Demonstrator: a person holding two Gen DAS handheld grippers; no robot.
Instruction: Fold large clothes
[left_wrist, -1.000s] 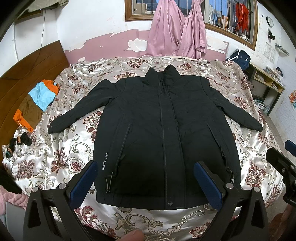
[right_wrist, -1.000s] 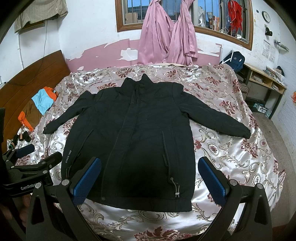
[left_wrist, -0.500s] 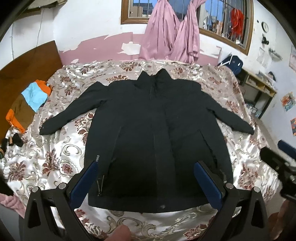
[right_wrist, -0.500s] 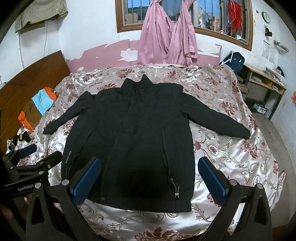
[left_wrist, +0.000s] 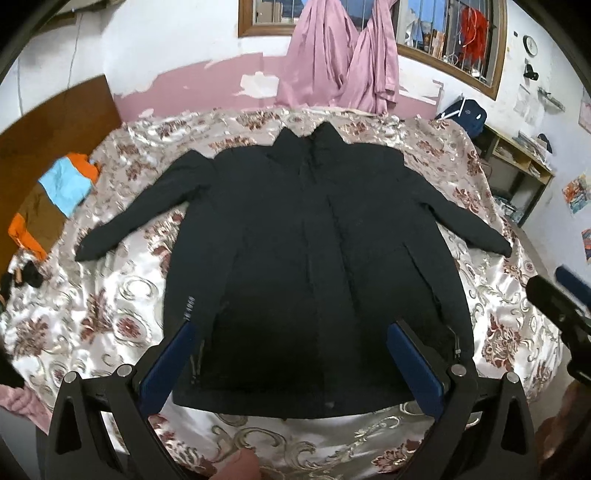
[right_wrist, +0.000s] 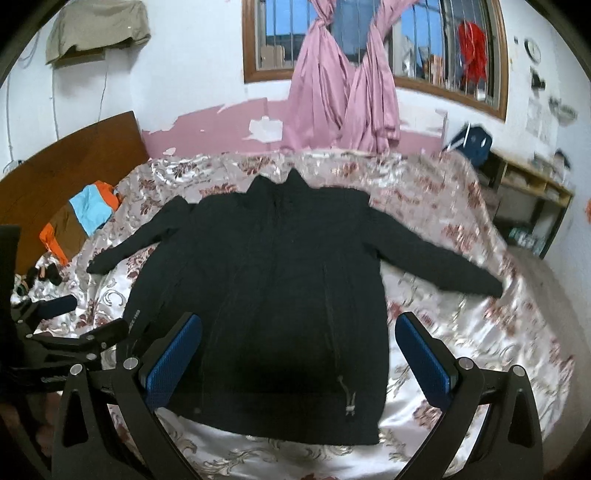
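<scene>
Both views have drifted higher; the black jacket lies flat and unfolded. The left gripper and right gripper gape wide and empty; next, I judge, a sleeve at 3 o'clock needs pinching.

Dim indoor light; blue daylight shows in the wood-framed barred window far beyond the fingers. Glare sheens the floral satin bedspread. Both views are motion-blurred, with bowed, black-vignetted fisheye edges.

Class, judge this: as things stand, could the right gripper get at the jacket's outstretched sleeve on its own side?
Probably yes: the right gripper is open, and the sleeve lies flat on the bedspread, uncovered.
</scene>
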